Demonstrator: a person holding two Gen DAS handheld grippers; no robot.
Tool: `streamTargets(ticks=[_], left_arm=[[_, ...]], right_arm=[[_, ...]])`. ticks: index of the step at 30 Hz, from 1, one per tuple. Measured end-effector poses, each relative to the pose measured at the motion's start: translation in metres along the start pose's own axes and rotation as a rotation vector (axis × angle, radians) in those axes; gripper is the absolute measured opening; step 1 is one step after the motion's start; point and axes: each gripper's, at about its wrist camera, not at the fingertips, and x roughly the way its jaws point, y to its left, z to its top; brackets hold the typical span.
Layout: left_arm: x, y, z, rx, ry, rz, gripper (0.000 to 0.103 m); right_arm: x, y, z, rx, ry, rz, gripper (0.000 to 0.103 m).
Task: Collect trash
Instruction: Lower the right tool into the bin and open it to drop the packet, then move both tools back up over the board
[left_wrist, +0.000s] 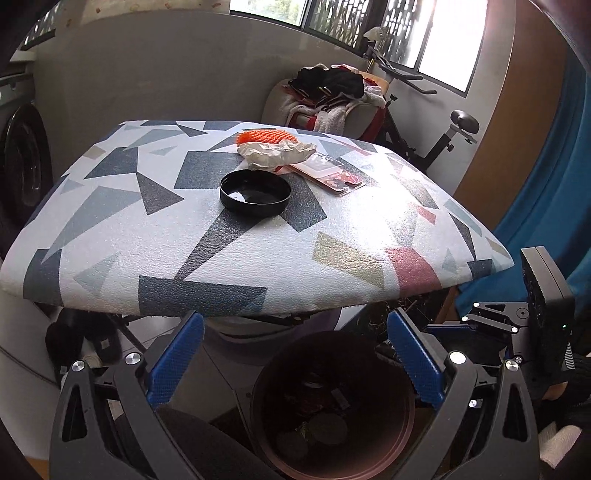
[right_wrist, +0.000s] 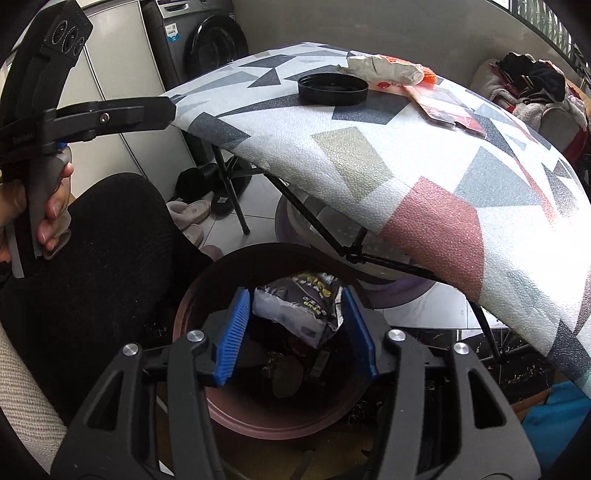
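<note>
A dark round bin (right_wrist: 258, 417) stands on the floor under the near edge of the patterned folding table (right_wrist: 443, 192). My right gripper (right_wrist: 294, 295) hangs over the bin's mouth, open. A crumpled black and silver snack wrapper (right_wrist: 295, 314) sits loose between its blue pads, with a gap on the left side. My left gripper (left_wrist: 295, 321) is open and empty, above the same bin (left_wrist: 402, 424) and just in front of the table (left_wrist: 147, 236) edge. On the table lie a black lid (left_wrist: 255, 192), crumpled paper (left_wrist: 273, 153), an orange net (left_wrist: 266, 136) and a flat clear package (left_wrist: 328, 171).
Thin black table legs (right_wrist: 232, 192) slant down beside the bin. A person's dark-clad leg (right_wrist: 92, 258) fills the left side, with slippers (right_wrist: 188, 214) behind it. A washing machine (right_wrist: 207, 40), a chair heaped with clothes (left_wrist: 332, 92), an exercise bike (left_wrist: 443, 140) and a blue curtain (left_wrist: 546, 184) ring the table.
</note>
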Motion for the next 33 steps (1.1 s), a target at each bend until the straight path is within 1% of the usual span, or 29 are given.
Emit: streamTargets(ticks=[3, 5, 8, 14, 22, 30, 33], left_arm=[[0.002, 0.001, -0.001, -0.008, 0.012, 0.000, 0.097], [0.003, 0.002, 0.000, -0.013, 0.017, 0.001, 0.097], [0.004, 0.002, -0.001, -0.014, 0.022, 0.004, 0.097], [0.007, 0.002, -0.001, -0.010, 0.037, 0.009, 0.097], [0.010, 0.001, -0.001, -0.007, 0.045, 0.011, 0.097], [0.012, 0.001, -0.001, -0.009, 0.052, 0.020, 0.097], [0.007, 0.002, 0.002, -0.020, 0.029, 0.030, 0.097]], right_arm=[[0.001, -0.005, 0.001, 0.024, -0.003, -0.037, 0.084], [0.001, -0.011, 0.002, 0.051, -0.006, -0.047, 0.090], [-0.001, -0.021, 0.001, 0.095, -0.015, -0.050, 0.093], [0.000, -0.032, 0.000, 0.153, -0.013, -0.056, 0.096], [-0.001, -0.031, 0.000, 0.148, -0.022, -0.078, 0.097], [-0.001, -0.031, 0.001, 0.150, -0.022, -0.081, 0.097], [-0.005, -0.031, 0.001, 0.148, -0.035, -0.095, 0.097]])
